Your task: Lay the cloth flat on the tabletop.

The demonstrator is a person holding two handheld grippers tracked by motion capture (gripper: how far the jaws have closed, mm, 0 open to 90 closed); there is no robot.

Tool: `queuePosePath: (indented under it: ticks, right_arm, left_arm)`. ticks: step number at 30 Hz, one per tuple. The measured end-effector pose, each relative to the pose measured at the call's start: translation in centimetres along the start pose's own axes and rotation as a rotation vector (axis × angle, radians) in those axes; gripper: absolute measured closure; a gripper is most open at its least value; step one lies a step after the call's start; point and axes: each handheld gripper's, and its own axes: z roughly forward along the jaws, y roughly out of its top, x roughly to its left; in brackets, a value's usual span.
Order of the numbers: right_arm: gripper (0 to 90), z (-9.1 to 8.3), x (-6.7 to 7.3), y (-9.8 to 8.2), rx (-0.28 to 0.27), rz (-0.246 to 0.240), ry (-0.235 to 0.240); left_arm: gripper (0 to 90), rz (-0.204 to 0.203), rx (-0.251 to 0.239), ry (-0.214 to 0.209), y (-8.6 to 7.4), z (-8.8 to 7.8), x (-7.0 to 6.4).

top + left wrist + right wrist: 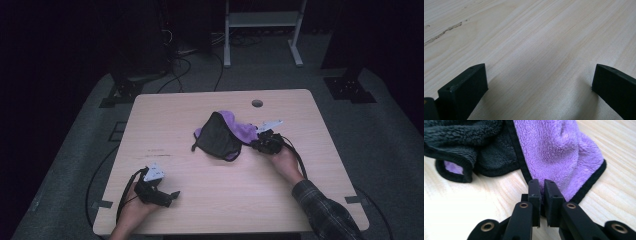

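Observation:
A cloth (225, 132), purple on one side and black on the other with black trim, lies crumpled at the middle of the wooden table (210, 210). My right gripper (253, 143) is at its right edge. In the right gripper view the cloth (559, 152) spreads ahead, and the right gripper (542, 185) is shut on its black-trimmed corner, the jaws almost touching. My left gripper (172, 196) rests near the table's front left, well apart from the cloth. In the left gripper view the left gripper (539, 75) stands open over bare wood.
A round cable hole (257, 103) sits near the table's far edge. Beyond the table are a white metal frame (262, 30), black stands and floor cables (175, 75). A dark scratch mark (444, 33) crosses the wood ahead of the left gripper.

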Motion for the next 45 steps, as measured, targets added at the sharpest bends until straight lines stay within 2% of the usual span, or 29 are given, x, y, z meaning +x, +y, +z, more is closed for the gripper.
queuePosePath:
  ticks: [5, 8, 9, 12, 13, 14, 19, 27, 34, 39, 41, 42, 43, 44, 45]
  right_arm:
    - [84.7, -1.8, -0.1, 0.1, -0.040, 0.016, 0.024]
    - [84.9, -3.8, 0.1, -0.1, -0.072, 0.020, 0.037]
    - [84.9, -3.8, 0.1, -0.1, -0.072, 0.020, 0.037]
    - [85.0, -5.4, 0.3, -0.5, -0.089, 0.020, 0.042]
    - [85.0, -6.3, 0.4, -0.6, -0.111, 0.022, 0.041]
    - [85.0, -6.3, 0.4, -0.6, -0.111, 0.022, 0.041]
    - [85.0, -8.5, 0.6, -1.1, -0.146, 0.025, 0.039]
    - [84.9, -10.9, 1.1, -2.8, -0.157, 0.026, 0.040]
    - [84.7, -13.0, 1.8, -5.2, -0.151, 0.041, 0.048]
    - [84.7, -14.1, 2.0, -7.3, -0.119, 0.061, 0.035]
    - [84.0, -14.3, 1.4, -8.7, -0.089, 0.085, 0.014]
    - [84.0, -14.3, 1.4, -8.7, -0.089, 0.085, 0.014]
    - [82.4, -14.2, 1.1, -9.1, -0.077, 0.097, 0.009]
    - [71.2, -14.1, 0.8, -9.6, -0.076, 0.107, -0.002]
    - [68.5, -14.0, 0.8, -9.6, -0.076, 0.113, 0.000]
  left_arm:
    - [0.0, 0.001, 0.000, 0.000, 0.0, 0.0, 0.0]
    - [0.0, 0.001, 0.000, 0.000, 0.0, 0.0, 0.0]
    - [0.0, 0.001, 0.000, 0.000, 0.0, 0.0, 0.0]
    - [0.0, 0.001, 0.000, 0.000, 0.0, 0.0, 0.0]
    - [0.0, 0.001, 0.000, 0.000, 0.0, 0.0, 0.0]
    - [0.0, 0.001, 0.000, 0.000, 0.0, 0.0, 0.0]
    - [0.0, 0.002, 0.000, 0.000, 0.0, 0.0, 0.0]
    - [0.0, 0.001, 0.000, 0.000, 0.0, 0.0, 0.0]
    - [0.0, 0.002, 0.003, 0.000, 0.0, -0.1, 0.0]
    - [0.0, 0.002, 0.003, 0.000, 0.0, -0.1, 0.0]
    - [0.0, 0.002, 0.003, 0.000, 0.0, -0.1, 0.0]
    - [0.0, 0.002, 0.003, 0.000, 0.0, -0.1, 0.0]
    - [0.0, 0.002, 0.003, 0.000, 0.0, -0.1, 0.0]
    - [0.0, 0.001, 0.003, 0.000, 0.0, -0.1, 0.0]
    - [0.0, 0.001, 0.003, 0.000, 0.0, -0.1, 0.0]
